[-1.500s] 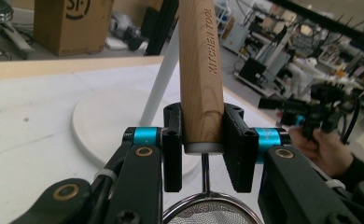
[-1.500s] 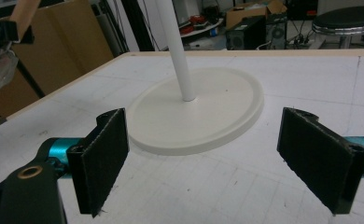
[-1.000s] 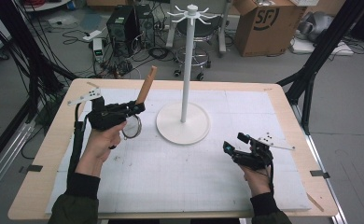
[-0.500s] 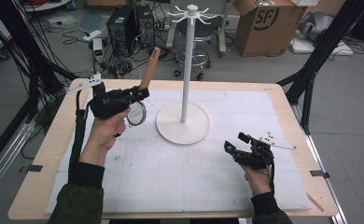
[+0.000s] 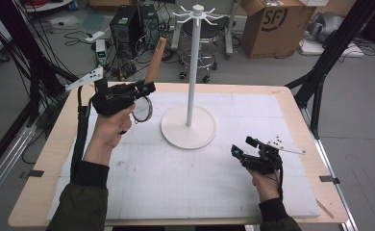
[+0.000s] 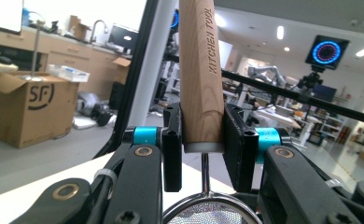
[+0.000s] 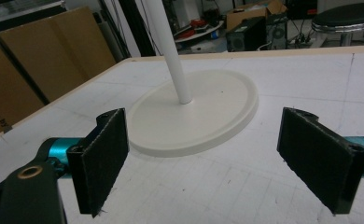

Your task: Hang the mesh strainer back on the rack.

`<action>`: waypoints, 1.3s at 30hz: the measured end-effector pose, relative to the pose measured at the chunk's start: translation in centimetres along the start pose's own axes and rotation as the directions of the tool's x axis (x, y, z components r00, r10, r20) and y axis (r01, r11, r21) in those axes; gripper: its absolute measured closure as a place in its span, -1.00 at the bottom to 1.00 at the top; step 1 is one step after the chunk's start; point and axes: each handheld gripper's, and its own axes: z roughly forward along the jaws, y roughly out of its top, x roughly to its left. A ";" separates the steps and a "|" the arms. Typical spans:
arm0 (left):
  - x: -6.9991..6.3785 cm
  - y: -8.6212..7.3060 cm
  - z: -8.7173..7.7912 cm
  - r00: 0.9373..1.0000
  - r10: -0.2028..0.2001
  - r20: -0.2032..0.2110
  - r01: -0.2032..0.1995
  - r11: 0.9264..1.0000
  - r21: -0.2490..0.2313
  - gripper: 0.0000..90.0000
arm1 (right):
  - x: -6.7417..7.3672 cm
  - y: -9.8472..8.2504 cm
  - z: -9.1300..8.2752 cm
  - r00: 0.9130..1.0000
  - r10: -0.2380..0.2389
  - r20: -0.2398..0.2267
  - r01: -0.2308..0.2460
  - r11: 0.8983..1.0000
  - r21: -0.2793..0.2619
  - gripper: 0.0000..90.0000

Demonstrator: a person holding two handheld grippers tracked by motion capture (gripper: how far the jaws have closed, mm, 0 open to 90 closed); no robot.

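Two tools: our left tool (image 5: 144,90) clamps the strainer (image 5: 149,79) by its wooden handle, raised beside the stand (image 5: 192,72), so we lift steadily toward a hook while the right tool (image 5: 241,150) waits wide open.

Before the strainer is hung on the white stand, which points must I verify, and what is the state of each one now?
1. Left gripper jaws clamp the strainer's wooden handle: ok.
2. Handle is gripped at its lower end, close to the mesh ring: ok.
3. Strainer is lifted off the table: ok.
4. Hanging hole or loop on the handle's top end: cannot tell.
5. Hooks at the top of the stand are free: ok.
6. Right gripper jaws open, holding nothing, apart from the stand's base: ok.
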 end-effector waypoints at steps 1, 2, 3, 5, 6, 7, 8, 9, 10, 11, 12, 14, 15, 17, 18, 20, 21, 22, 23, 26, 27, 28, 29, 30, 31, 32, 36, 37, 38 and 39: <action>0.1 0.1 0.1 1.000 0.002 0.002 -0.002 1.000 0.002 0.59 | 0.0 0.0 0.0 1.000 -0.002 0.000 0.002 1.000 -0.002 -0.65; 0.1 0.1 0.2 1.000 0.001 0.000 -0.001 1.000 0.001 0.59 | 0.0 0.0 0.0 1.000 0.005 0.000 -0.005 1.000 -0.001 -0.65; 0.1 0.2 0.3 1.000 0.002 0.000 -0.002 1.000 0.001 0.59 | -0.1 0.0 0.0 1.000 0.002 0.000 -0.002 1.000 -0.004 -0.65; 0.1 0.3 0.4 1.000 0.003 0.007 -0.003 1.000 -0.009 0.59 | -0.1 0.0 0.0 1.000 0.001 -0.001 -0.001 1.000 -0.007 -0.65; 0.1 0.4 0.5 1.000 0.000 0.011 0.000 1.000 -0.016 0.59 | -0.1 0.0 -0.1 1.000 0.002 -0.001 -0.002 1.000 -0.009 -0.65; 0.1 0.5 0.7 1.000 0.002 0.016 -0.002 1.000 -0.015 0.59 | -0.2 0.0 -0.1 1.000 0.002 0.000 -0.002 1.000 -0.008 -0.65; 0.1 0.6 0.8 1.000 0.009 0.014 -0.009 1.000 -0.017 0.59 | -0.2 0.0 -0.1 1.000 0.001 0.000 -0.001 1.000 -0.007 -0.65; 0.0 0.8 0.9 1.000 0.011 0.017 -0.011 1.000 -0.019 0.59 | -0.2 0.0 -0.1 1.000 0.008 -0.002 -0.008 1.000 -0.004 -0.65; -0.1 0.9 1.1 1.000 0.013 0.021 -0.013 1.000 -0.023 0.59 | -0.2 0.0 -0.1 1.000 0.007 -0.001 -0.007 1.000 -0.009 -0.65; -0.1 1.1 1.2 1.000 0.011 0.026 -0.010 0.999 -0.034 0.59 | -0.2 0.0 -0.1 1.000 0.006 -0.003 -0.006 1.000 -0.007 -0.65; -0.1 1.2 1.3 0.999 0.005 0.033 -0.004 0.999 -0.040 0.59 | -0.3 0.0 -0.1 1.000 0.003 -0.002 -0.003 1.000 -0.008 -0.65; 0.0 1.5 1.6 0.999 0.008 0.034 -0.006 0.999 -0.046 0.59 | -0.3 0.0 -0.1 1.000 0.004 -0.002 -0.004 1.000 -0.012 -0.65; 0.0 1.6 1.7 0.999 0.012 0.032 -0.010 0.999 -0.046 0.59 | -0.3 0.1 -0.1 1.000 0.008 -0.003 -0.008 1.000 -0.013 -0.65; 0.1 1.7 2.0 0.999 0.020 0.035 -0.019 0.999 -0.040 0.59 | -0.4 0.1 -0.2 1.000 0.005 -0.002 -0.005 1.000 -0.013 -0.65; 0.2 1.7 2.2 0.999 0.024 0.034 -0.023 0.999 -0.034 0.59 | -0.4 0.1 -0.2 1.000 0.010 -0.002 -0.010 1.000 -0.011 -0.65; 0.3 2.0 2.6 0.999 0.023 0.033 -0.022 0.999 -0.032 0.59 | -0.4 0.1 -0.2 1.000 0.006 0.002 -0.005 1.000 -0.010 -0.65; 0.3 2.2 2.8 0.999 0.024 0.033 -0.023 0.999 -0.029 0.59 | -0.3 0.1 -0.2 1.000 -0.001 0.003 0.001 1.000 -0.009 -0.65; 0.3 2.3 3.0 0.999 0.025 0.037 -0.024 0.999 -0.029 0.59 | -0.2 0.0 -0.2 1.000 0.003 0.001 -0.003 1.000 -0.005 -0.65; 0.3 2.5 3.3 0.999 0.027 0.040 -0.026 0.999 -0.030 0.59 | -0.2 0.0 -0.1 1.000 0.002 0.001 -0.002 1.000 -0.003 -0.65; 0.5 2.9 3.7 0.999 0.027 0.033 -0.027 1.000 -0.016 0.59 | -0.3 0.1 -0.2 1.000 0.005 0.001 -0.005 1.000 -0.008 -0.65; 0.5 2.9 3.8 0.999 0.021 0.035 -0.020 1.000 -0.022 0.59 | -0.3 0.1 -0.2 1.000 0.003 0.000 -0.003 1.000 -0.010 -0.65; 0.6 3.0 3.9 0.999 0.019 0.036 -0.018 1.000 -0.025 0.59 | -0.3 0.1 -0.3 1.000 0.005 0.000 -0.005 1.000 -0.010 -0.65; 0.5 3.1 3.9 0.999 0.027 0.032 -0.026 0.999 -0.025 0.58 | -0.3 0.1 -0.3 1.000 0.003 0.001 -0.003 1.000 -0.010 -0.65; 0.6 3.2 3.9 0.999 0.030 0.026 -0.029 0.999 -0.027 0.58 | -0.4 0.1 -0.4 1.000 0.003 0.002 -0.003 1.000 -0.010 -0.65; 0.7 3.3 3.9 0.999 0.023 0.028 -0.022 0.999 -0.026 0.58 | -0.4 0.1 -0.4 1.000 0.003 0.001 -0.003 1.000 -0.009 -0.65; 0.8 3.4 4.0 0.999 0.023 0.027 -0.022 0.999 -0.027 0.58 | -0.4 0.1 -0.5 1.000 0.002 0.004 -0.002 1.000 -0.012 -0.65; 1.2 3.4 4.1 0.999 0.000 0.034 0.001 0.999 -0.033 0.58 | -0.3 -0.1 -0.5 1.000 0.003 0.000 -0.003 1.000 -0.010 -0.65; 1.2 3.3 4.2 0.999 -0.001 0.039 0.002 1.000 -0.030 0.58 | -0.3 -0.1 -0.4 1.000 0.002 -0.002 -0.002 1.000 -0.007 -0.65; 1.2 3.3 4.3 0.999 -0.001 0.044 0.002 1.000 -0.025 0.58 | -0.3 -0.1 -0.4 1.000 0.002 -0.001 -0.002 1.000 -0.006 -0.65; 1.2 3.2 4.4 0.999 0.001 0.044 0.000 1.000 -0.021 0.58 | -0.3 -0.1 -0.4 1.000 0.005 -0.001 -0.005 1.000 -0.005 -0.65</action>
